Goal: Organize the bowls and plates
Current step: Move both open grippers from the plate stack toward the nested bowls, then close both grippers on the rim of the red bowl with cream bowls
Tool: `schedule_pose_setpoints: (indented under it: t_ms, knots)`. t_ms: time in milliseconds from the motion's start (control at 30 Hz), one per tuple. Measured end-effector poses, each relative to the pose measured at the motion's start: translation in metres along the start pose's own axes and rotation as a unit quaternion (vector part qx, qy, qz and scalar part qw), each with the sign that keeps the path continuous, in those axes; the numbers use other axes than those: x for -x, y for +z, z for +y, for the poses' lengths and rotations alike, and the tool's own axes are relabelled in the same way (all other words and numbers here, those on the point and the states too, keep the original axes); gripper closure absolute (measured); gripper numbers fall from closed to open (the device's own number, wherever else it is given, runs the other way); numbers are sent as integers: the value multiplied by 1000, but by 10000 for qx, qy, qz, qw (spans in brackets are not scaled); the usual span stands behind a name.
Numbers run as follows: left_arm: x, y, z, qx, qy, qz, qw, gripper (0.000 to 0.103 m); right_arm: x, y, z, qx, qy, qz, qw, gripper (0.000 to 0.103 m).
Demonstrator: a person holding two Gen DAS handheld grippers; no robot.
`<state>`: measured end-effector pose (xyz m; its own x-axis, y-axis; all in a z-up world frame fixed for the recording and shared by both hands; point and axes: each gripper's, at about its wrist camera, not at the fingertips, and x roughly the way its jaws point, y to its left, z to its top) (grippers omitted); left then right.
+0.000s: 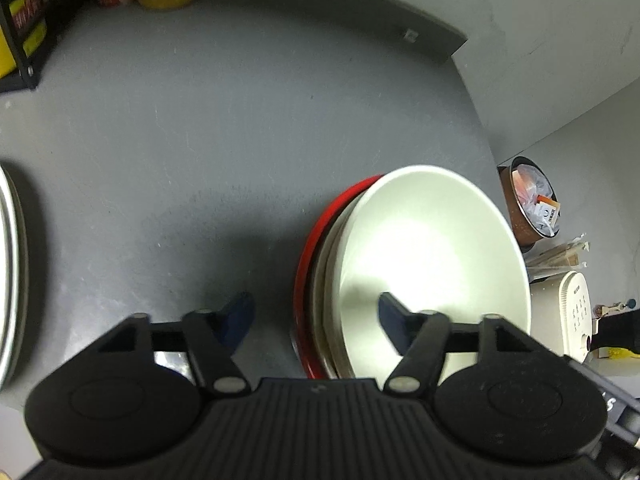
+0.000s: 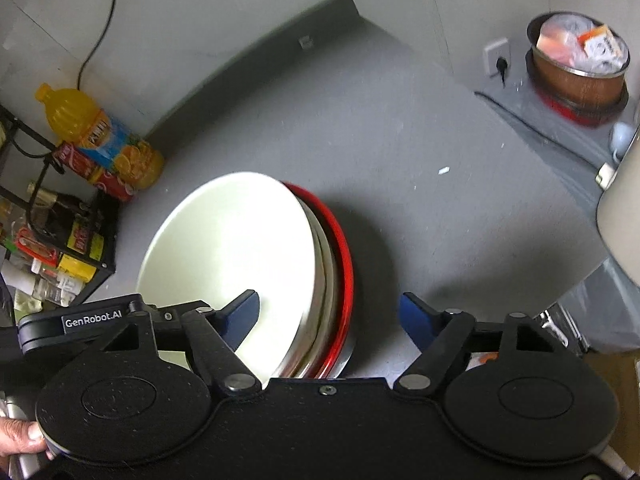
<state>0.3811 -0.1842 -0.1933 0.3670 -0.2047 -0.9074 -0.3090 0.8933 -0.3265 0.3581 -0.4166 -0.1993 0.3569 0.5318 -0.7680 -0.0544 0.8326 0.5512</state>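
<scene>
Cream bowl tops plate stack on red plate, grey desk. Left gripper straddles one rim — jaws parted, not pressing. Right gripper straddles opposite rim, likewise released — both equally near.

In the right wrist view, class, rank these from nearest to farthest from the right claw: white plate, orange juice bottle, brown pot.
1. white plate: between the right claw's fingers, lower centre.
2. orange juice bottle: left, by the wall.
3. brown pot: far upper right.

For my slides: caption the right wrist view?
Right gripper straddling the rim of stacked plates, jaws apart, on a grey counter.
</scene>
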Motion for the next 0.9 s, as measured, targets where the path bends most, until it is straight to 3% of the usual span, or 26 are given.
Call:
schedule_pose_setpoints:
  t_ms: [133, 200, 233, 267, 600, 900]
  knots:
    - [-10, -1, 5, 210, -80, 161, 9996, 62, -12, -1, -4, -158, 30, 187, 9997, 42]
    - [-14, -2, 10, 333, -110, 256, 9991, 67, -17, -2, -7, -244, 88, 301, 9992, 51]
    - [-17, -3, 12, 382, -93, 300, 9988, 69, -20, -4, -8, -321, 156, 386, 9986, 62]
    - [-19, -4, 13, 411, -132, 303, 9986, 69, -20, -5, -10, -384, 177, 376, 9984, 63]
    - [-15, -8, 18, 450, -266, 303, 9982, 71, -12, -13, -1, -271, 205, 315, 9989, 66]
    - [11, -8, 41, 522, -324, 99, 9981, 71, -9, -14, 33, 6, 366, 244, 9990, 66]
